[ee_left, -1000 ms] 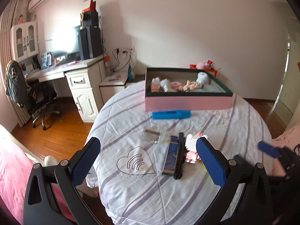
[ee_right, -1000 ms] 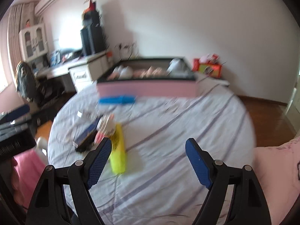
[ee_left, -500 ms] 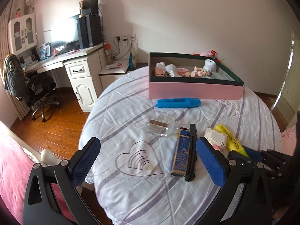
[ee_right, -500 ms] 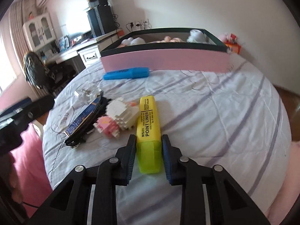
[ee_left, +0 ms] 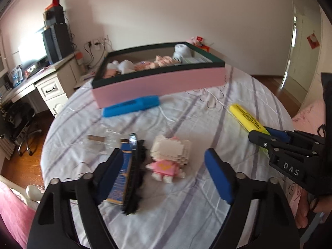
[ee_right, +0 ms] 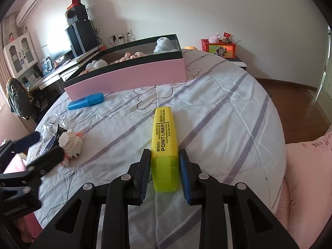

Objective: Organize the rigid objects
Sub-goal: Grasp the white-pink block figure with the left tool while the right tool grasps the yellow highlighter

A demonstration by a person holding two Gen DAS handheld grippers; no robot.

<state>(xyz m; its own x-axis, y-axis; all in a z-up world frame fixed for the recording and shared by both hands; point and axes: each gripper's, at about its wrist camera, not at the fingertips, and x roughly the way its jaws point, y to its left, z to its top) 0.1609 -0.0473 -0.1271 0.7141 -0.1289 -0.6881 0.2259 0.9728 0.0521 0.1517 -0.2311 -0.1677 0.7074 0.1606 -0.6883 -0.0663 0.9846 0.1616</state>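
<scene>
My right hand-held gripper pinches the cap end of the yellow marker, which lies flat on the striped bedspread with its printed barrel pointing away toward the box. My left hand-held gripper is closing — its blue pads are apart and press on nothing, though the near pad overlaps the blue case in view and I cannot tell if it touches. Between those pads sit the case, a black comb-like strip just beside it, and a brick-built white-and-pink toy, all resting on the bed. Just beyond the case lies a clear plastic piece. Farther on, a blue marker lies along the front of the pink box — a dark-rimmed tray holding small white and pink figures. Behind the bed stand a white desk and a red box by the wall.
</scene>
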